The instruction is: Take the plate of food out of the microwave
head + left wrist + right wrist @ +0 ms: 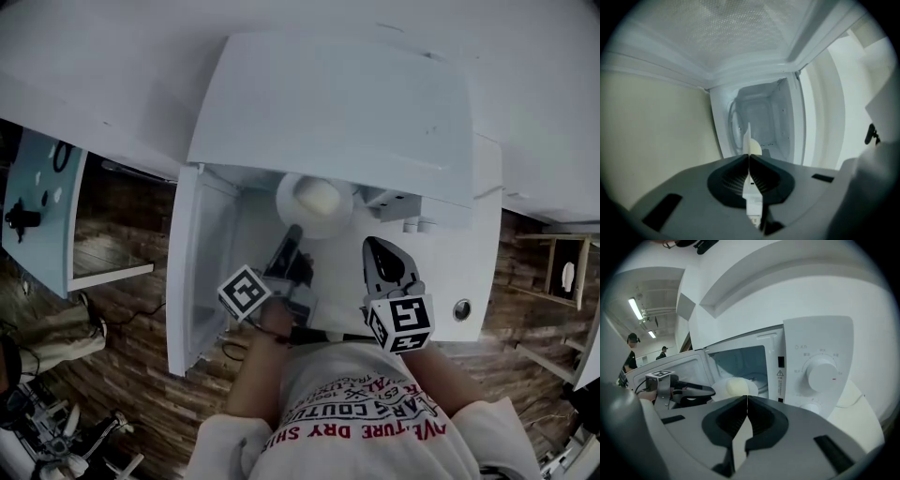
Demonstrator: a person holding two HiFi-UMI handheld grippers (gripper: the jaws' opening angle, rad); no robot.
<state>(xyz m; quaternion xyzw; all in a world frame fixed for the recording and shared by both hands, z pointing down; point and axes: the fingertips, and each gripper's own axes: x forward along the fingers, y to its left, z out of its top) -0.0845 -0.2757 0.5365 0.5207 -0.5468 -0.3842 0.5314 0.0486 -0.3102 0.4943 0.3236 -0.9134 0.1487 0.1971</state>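
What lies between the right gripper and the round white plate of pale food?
Nothing: the right gripper view shows a bare gap from the shut right gripper to the white plate; the left gripper grips its far side.

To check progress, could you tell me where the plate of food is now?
Head view, centre: the plate is at the microwave's open mouth, its near rim clamped in the left gripper.

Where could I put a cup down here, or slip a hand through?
The microwave's flat top looks bare, and the cavity behind the plate looks empty. The opening is crowded: the left claw grips the plate's rim there, the open door walls one side, and the right claw, shut and empty, hangs before the control panel.
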